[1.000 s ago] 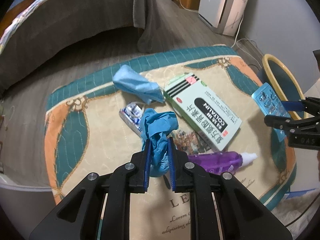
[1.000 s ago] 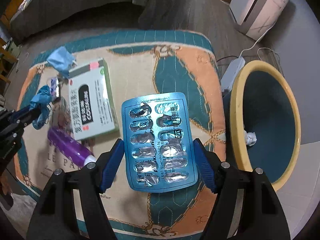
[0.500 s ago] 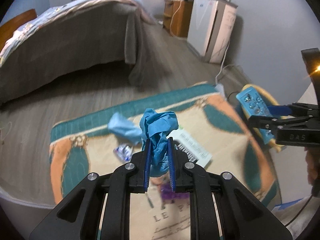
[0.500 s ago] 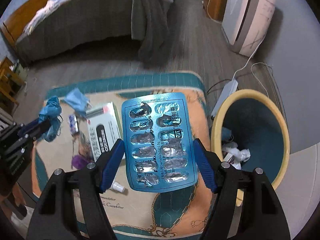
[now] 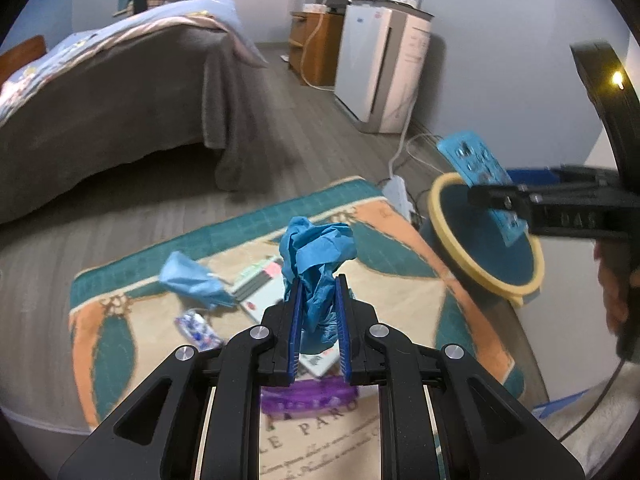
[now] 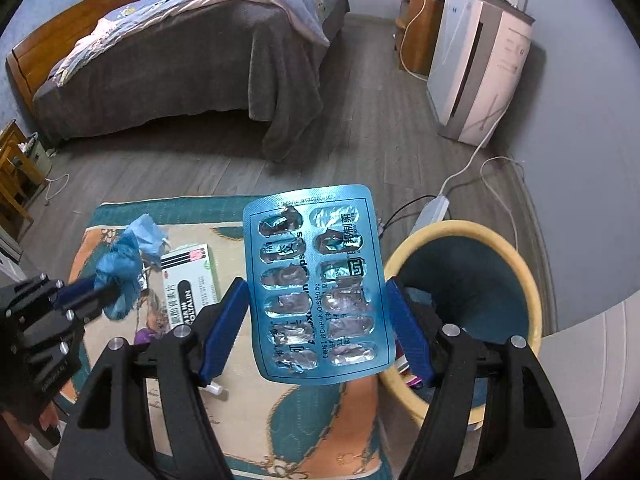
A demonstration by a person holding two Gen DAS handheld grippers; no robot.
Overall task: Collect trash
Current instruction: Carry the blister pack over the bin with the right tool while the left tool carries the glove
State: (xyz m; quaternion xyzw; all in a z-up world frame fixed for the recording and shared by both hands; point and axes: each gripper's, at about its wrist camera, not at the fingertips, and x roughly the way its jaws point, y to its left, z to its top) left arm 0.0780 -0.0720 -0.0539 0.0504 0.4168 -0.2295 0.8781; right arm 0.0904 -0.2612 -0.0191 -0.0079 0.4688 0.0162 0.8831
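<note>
Tongs: left tongs point(image 5: 318, 312) clench our soft, light crumpled blue glove point(image 5: 316, 256); right tongs point(image 6: 316, 320) grip stiff, light blister pack point(image 6: 316, 284) by its edges.

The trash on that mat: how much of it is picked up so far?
Some scraps already lie in the yellow-rimmed bin. In hand: the left gripper clamps a crumpled blue glove; the right gripper holds an emptied blister pack. Left on the mat: a medicine box, a purple bottle, a blue mask and a small wrapper.
</note>
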